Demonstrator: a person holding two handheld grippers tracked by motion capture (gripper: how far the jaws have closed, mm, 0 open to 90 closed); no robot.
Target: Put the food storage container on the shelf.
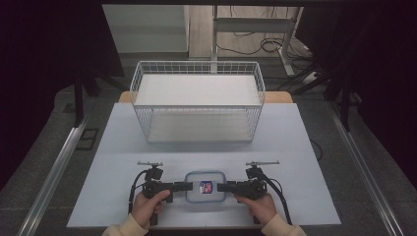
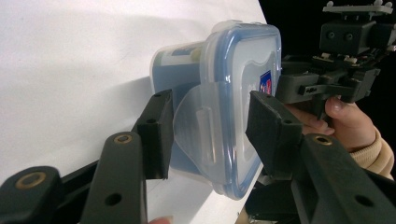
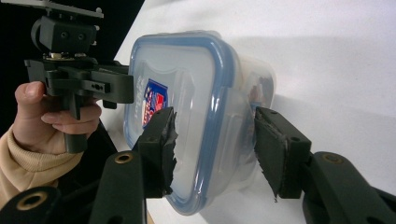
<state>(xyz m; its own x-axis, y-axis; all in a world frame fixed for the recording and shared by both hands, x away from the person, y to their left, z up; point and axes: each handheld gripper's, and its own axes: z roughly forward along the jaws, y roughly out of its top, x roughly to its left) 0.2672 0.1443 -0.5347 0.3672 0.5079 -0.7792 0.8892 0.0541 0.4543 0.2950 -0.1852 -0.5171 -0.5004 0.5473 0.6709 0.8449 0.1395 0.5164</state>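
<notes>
Table edge, near side. We find the left gripper [image 1: 189,186] at the left end of the container [image 1: 205,187], lying level with its jaws reaching in toward the box. In the left gripper view its two pads straddle the clear locking flap [image 2: 198,135]: one pad sits under the body, the other on top of the blue-rimmed lid [image 2: 243,70]. We judge the jaws pinched shut on the container at this flap, most likely to get a steady hold before the lid is worked or the box is raised.

The container itself rests on the pale table [image 1: 123,147], close to the person's edge and between the two grippers. A small red and blue label [image 1: 206,187] marks the lid. The lid looks seated all round.

At the right end we see the right gripper [image 1: 221,187], mirroring the first. In the right gripper view one pad touches the lid top while the other stands off the body with a gap, so we read these jaws as partly closed but not yet clamped. The two-sided approach suits a box too wide for one gripper.

Farther back stands the white wire basket [image 1: 196,101], well apart from the container; it may be the destination.
</notes>
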